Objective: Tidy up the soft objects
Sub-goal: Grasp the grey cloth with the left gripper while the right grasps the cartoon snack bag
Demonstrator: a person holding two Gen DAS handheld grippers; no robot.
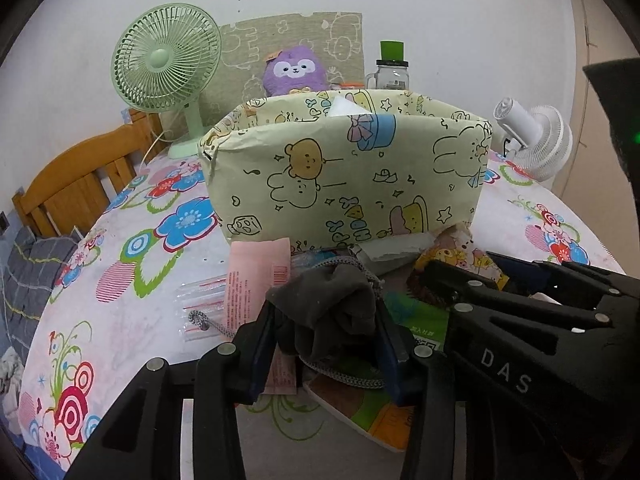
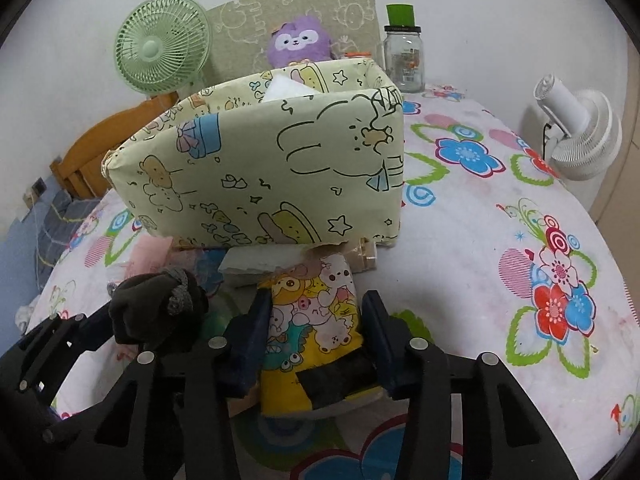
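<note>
My left gripper [image 1: 326, 340] is shut on a dark grey drawstring pouch [image 1: 332, 304], held just above the table clutter; the pouch also shows in the right wrist view [image 2: 156, 312]. My right gripper [image 2: 316, 332] is closed on a yellow cartoon-print packet [image 2: 316, 320], also seen in the left wrist view [image 1: 460, 256]. A pale green cartoon-print box [image 1: 344, 172] stands open just beyond both grippers, with something white inside [image 1: 346, 106]. It shows in the right wrist view too [image 2: 272, 168].
A pink packet [image 1: 256, 280], clear bags and a green packet [image 1: 424, 320] lie under the grippers. A purple plush [image 1: 294, 70], a green fan [image 1: 166, 60], a glass jar [image 1: 390, 70] and a white fan [image 1: 536, 140] stand behind the box. A wooden chair [image 1: 76, 188] is at left.
</note>
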